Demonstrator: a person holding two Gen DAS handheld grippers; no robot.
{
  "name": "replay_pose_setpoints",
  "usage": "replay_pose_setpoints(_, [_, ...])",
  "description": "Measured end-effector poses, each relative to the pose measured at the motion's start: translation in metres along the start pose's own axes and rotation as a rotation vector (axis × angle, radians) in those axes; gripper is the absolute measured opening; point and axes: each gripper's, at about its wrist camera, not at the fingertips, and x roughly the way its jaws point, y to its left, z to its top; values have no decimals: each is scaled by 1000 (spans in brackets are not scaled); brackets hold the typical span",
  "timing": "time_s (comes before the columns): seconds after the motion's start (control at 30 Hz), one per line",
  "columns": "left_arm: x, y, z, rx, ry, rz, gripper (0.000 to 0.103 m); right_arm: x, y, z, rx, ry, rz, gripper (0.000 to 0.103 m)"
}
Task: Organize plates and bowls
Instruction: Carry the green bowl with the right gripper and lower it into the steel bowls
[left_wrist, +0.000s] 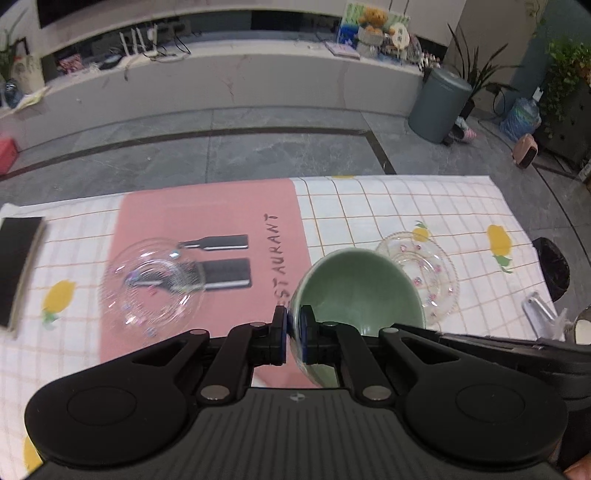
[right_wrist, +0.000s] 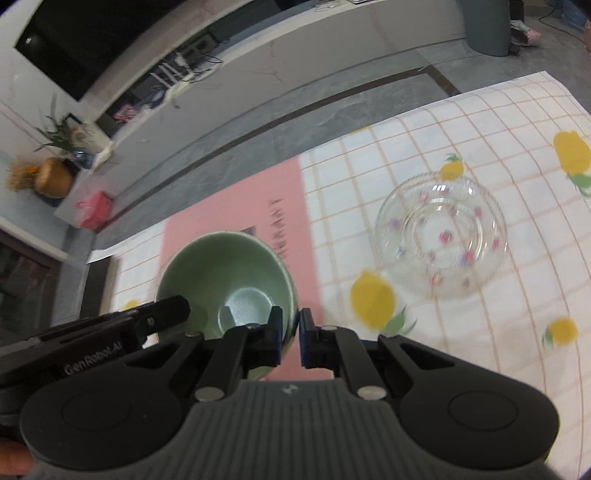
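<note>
Green bowl (left_wrist: 354, 291) hangs above the table (left_wrist: 424, 206), its rim clamped on opposite sides by left gripper (left_wrist: 293, 332) and right gripper (right_wrist: 290, 336). Two glass plates, one (left_wrist: 153, 286) on the pink mat (left_wrist: 207, 206) and another (right_wrist: 439, 234) on the cloth, lie well apart and unstacked; sorting looks barely begun.

Both views are evenly and softly lit, and no hard shadows are cast on the checked cloth (left_wrist: 406, 206). Strong fisheye bending is seen at the edges, where the floor lines and the surface edge are curved and the corners are darkened. Motion blur is spread over the right wrist view: the glass plate (right_wrist: 439, 232) and the lemon prints are smeared. Small glints are caught on the glass bowl (left_wrist: 155, 288), itself blurred.
</note>
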Motion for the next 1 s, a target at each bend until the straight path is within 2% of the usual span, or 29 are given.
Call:
replay_pose_setpoints(0.27, [-77, 20, -60, -53, -40, 31, 7, -58, 40, -66, -55, -11, 86, 7])
replay_pose_setpoints(0.5, [-118, 58, -119, -153, -59, 44, 7, -68, 74, -123, -132, 43, 138, 7])
replay_pose_setpoints(0.63, [-122, 80, -149, -213, -42, 40, 8, -59, 87, -152, -162, 89, 147, 7])
replay_pose_setpoints(0.8, [-102, 104, -181, -286, 31, 19, 7, -34, 93, -177, -188, 162, 108, 6])
replay_pose_setpoints(1.0, [-80, 115, -205, -303, 91, 10, 7, -9, 91, -194, -202, 218, 54, 6])
